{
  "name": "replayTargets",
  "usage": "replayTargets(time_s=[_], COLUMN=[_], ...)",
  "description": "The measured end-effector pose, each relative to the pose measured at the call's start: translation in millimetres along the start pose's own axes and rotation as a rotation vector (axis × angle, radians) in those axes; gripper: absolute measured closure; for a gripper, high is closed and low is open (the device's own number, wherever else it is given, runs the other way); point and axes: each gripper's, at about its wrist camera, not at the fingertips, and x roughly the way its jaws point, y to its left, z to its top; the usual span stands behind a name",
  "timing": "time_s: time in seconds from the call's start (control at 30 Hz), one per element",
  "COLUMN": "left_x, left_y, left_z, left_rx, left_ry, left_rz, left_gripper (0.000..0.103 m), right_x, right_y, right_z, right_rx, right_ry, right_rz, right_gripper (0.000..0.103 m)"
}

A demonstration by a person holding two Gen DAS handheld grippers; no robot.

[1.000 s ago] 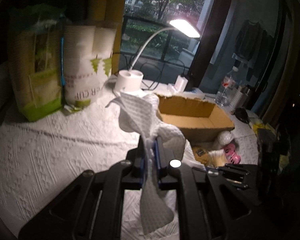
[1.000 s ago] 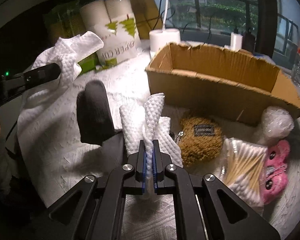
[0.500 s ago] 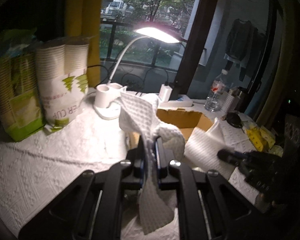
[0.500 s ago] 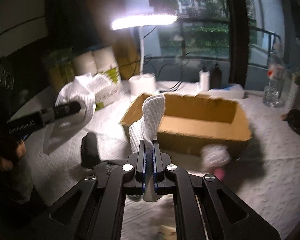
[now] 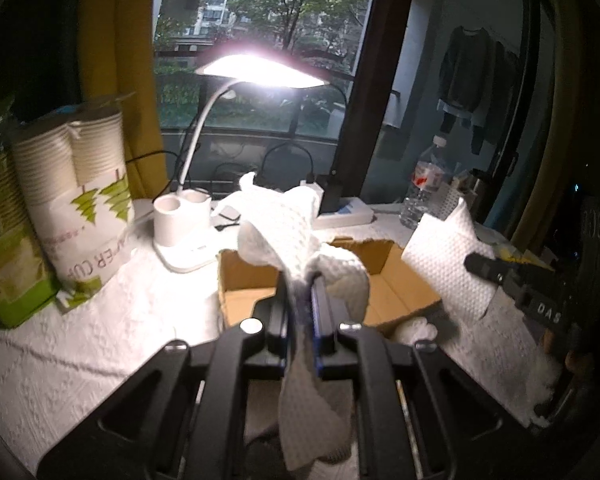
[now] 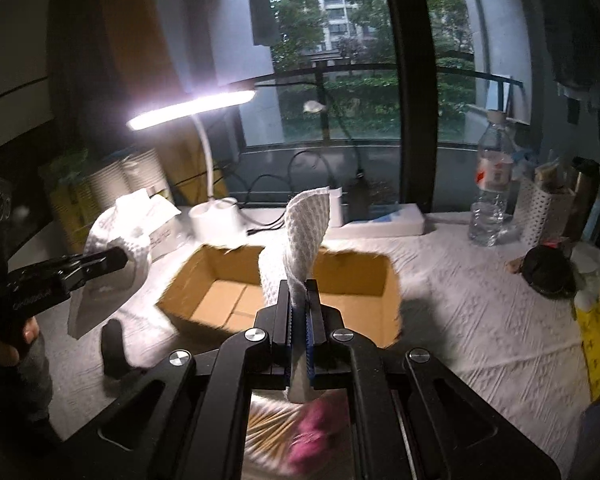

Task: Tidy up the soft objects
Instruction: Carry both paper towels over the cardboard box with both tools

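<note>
My left gripper [image 5: 300, 284] is shut on a white waffle-textured cloth [image 5: 280, 228] and holds it in the air above the near edge of an open cardboard box [image 5: 392, 276]. My right gripper [image 6: 299, 284] is shut on a second white waffle cloth [image 6: 306, 236] and holds it over the same box [image 6: 228, 300], which looks empty. Each view shows the other gripper: the right one [image 5: 470, 262] with its cloth [image 5: 444, 264], and the left one [image 6: 122, 256] with its cloth [image 6: 112, 232].
A lit desk lamp [image 5: 260, 72] stands behind the box on its white base [image 5: 182, 226]. Paper-cup packs [image 5: 72, 200] stand far left. A water bottle [image 6: 494, 192] and white holder [image 6: 542, 216] stand right. Cotton swabs [image 6: 272, 424], a pink soft toy [image 6: 312, 432] and a black object [image 6: 114, 344] lie near.
Both grippers have risen from the table with their cloths and moved over the cardboard box. The items on the table have dropped low in the right wrist view.
</note>
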Motion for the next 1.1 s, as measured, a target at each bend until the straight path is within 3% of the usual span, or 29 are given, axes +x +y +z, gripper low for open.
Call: replayTargets(time_s=[0.47,1.1], left_x=[59.5,130.9], left_y=[-7.7,-2.5], left_z=[4.3,-22.7], left_rx=[0.051,0.048], left_ry=[0.027,0.207], left_rz=[0.052,0.123], left_gripper=[0.094,0.092], right_x=[45.2,104.1], right_y=[-40.3,-63.0], right_z=[10.9,-20.8], right_rx=[0.027,0.058], right_ry=[-0.001,0.113], right_rz=[-0.039,-0.048], right_gripper=[0.097,0.097])
